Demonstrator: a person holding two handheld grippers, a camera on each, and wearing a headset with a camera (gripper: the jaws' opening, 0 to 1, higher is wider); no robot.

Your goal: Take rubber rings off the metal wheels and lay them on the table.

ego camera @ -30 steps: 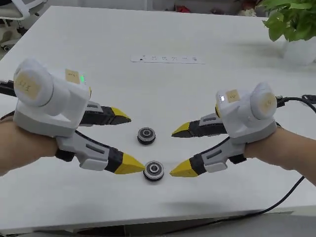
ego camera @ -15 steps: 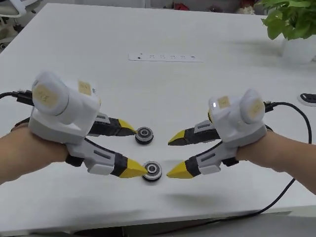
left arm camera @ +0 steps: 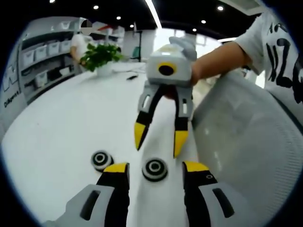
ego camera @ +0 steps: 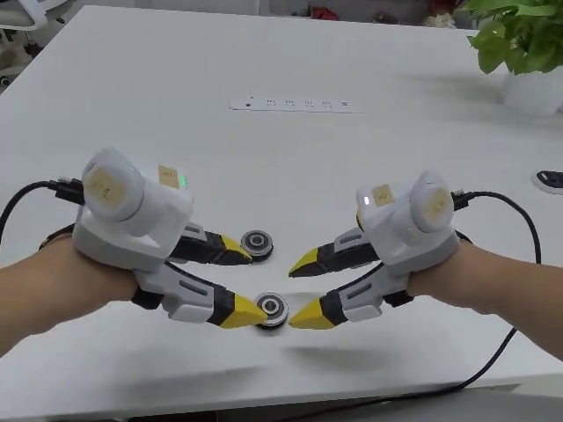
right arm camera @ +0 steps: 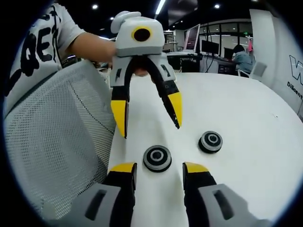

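L gripper [ego camera: 252, 282] & R gripper [ego camera: 296, 294] both spread wide, holding nothing, tips facing each other. Near wheel [ego camera: 271, 308] lies flat on table [ego camera: 264, 158] btwn their lower tips. Far wheel [ego camera: 257, 243] sits just beside L gripper's upper tip.

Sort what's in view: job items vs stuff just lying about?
Job:
- near wheel, black rubber ring on
- far wheel, ring on
- left gripper and right gripper, both open, either side of the near wheel

Lying about:
- power strip
- potted plant
- small dark object, far right
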